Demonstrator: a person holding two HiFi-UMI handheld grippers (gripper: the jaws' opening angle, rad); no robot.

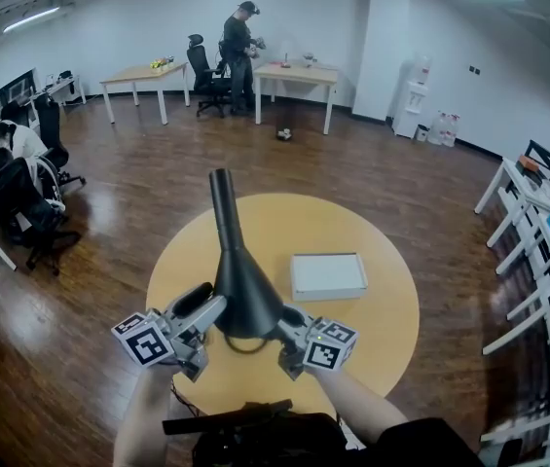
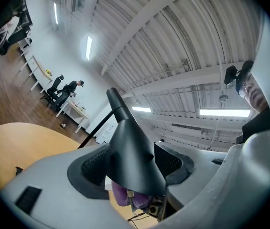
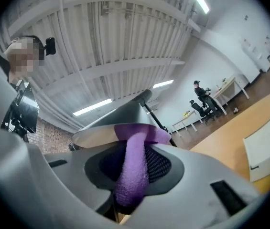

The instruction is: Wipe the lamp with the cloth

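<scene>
A black lamp (image 1: 243, 290) with a cone shade and a thin neck stands tilted over the round yellow table (image 1: 386, 300). My left gripper (image 1: 206, 311) holds the shade from the left. In the left gripper view the cone (image 2: 134, 151) sits between both ribbed pads (image 2: 95, 165), and the left gripper (image 2: 132, 162) is shut on it. My right gripper (image 1: 290, 325) is at the shade's right lower edge. In the right gripper view it (image 3: 135, 167) is shut on a purple cloth (image 3: 133, 175). The cloth lies folded over the shade's rim (image 3: 125, 116). A bit of cloth (image 2: 125, 195) shows under the shade.
A white flat box (image 1: 328, 275) lies on the table just right of the lamp. Beyond the table is wooden floor with desks, office chairs and seated people at the left (image 1: 17, 149). A person (image 1: 238, 52) stands at a far desk. White chairs (image 1: 532, 222) line the right side.
</scene>
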